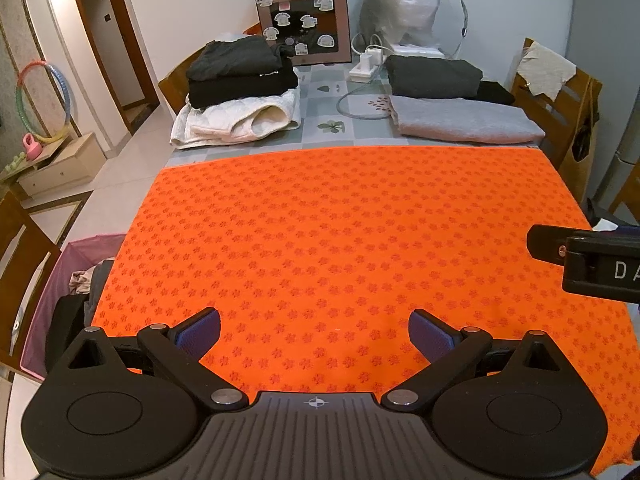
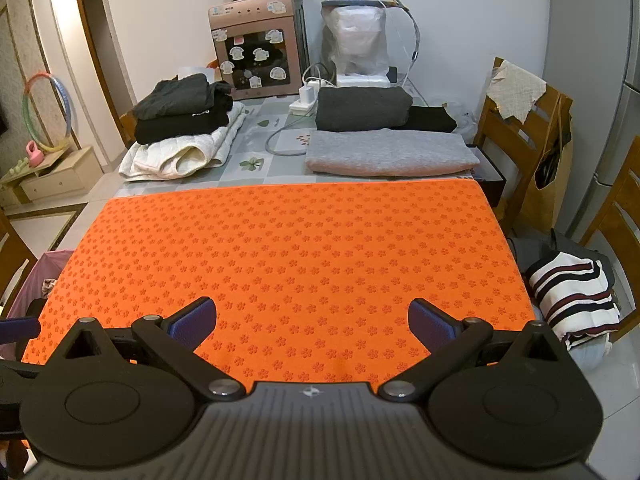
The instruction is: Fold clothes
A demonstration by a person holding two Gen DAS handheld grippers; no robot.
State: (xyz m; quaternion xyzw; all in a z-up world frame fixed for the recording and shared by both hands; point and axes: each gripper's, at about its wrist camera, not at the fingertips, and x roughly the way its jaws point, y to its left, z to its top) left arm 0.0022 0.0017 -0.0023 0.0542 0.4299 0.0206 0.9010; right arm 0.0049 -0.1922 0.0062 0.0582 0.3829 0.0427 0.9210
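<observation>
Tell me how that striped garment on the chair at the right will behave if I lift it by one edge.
The striped garment lies slumped in soft folds, so it will probably hang limp and unfold. It looks like knit fabric, likely light for its bulk. Part of it droops over the seat edge, so it may slide off if nudged.

A bright orange mat [image 1: 340, 240] with a repeating print of small darker flowers covers the near part of the surface [image 1: 320, 92], which is grey-green checked with leaf and flower motifs. On the far left a charcoal garment [image 1: 232, 58] sits on a black one [image 1: 244, 86], over a cream quilted piece [image 1: 236, 120]. On the far right a dark grey fold [image 1: 434, 76] lies behind a pale grey one [image 1: 464, 120]. A rose-gold water dispenser [image 1: 302, 12] carries white stickers. A pink basket [image 1: 44, 312] stands at the left; a white top [image 2: 572, 296] with dark red and black stripes lies at the right. Both tools are black with blue pads [image 2: 192, 322].
</observation>
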